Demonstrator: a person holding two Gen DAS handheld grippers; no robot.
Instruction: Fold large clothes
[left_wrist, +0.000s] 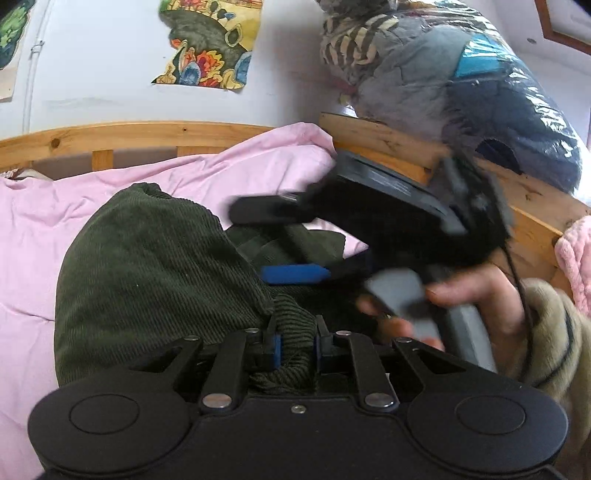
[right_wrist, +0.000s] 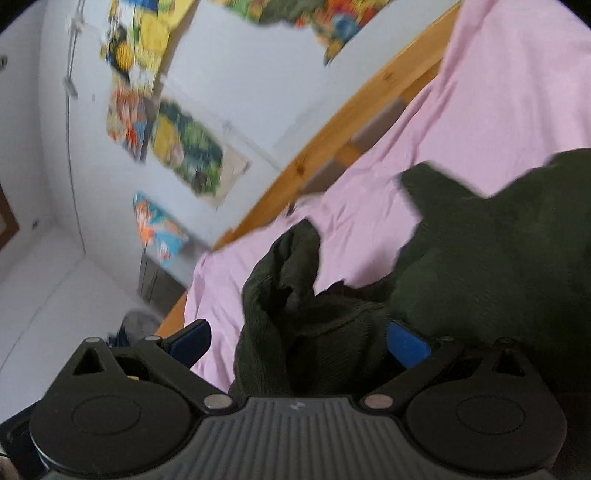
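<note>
A dark green corduroy garment (left_wrist: 155, 266) lies bunched on a pink bed sheet (left_wrist: 44, 214). My left gripper (left_wrist: 297, 349) is shut on a gathered fold of the garment. My right gripper (left_wrist: 280, 240), blurred by motion, shows in the left wrist view to the right, held by a hand, its fingers spread above the cloth. In the right wrist view my right gripper (right_wrist: 299, 341) is open, with the green garment (right_wrist: 498, 258) lying between its blue pads (right_wrist: 406, 347) and not clamped.
A wooden bed frame (left_wrist: 147, 138) runs behind the sheet, with a white wall and colourful posters (left_wrist: 210, 40) above. A plastic-wrapped bundle of clothes (left_wrist: 461, 85) sits on the frame at the right. A pink fleece item (left_wrist: 576, 258) lies at the far right.
</note>
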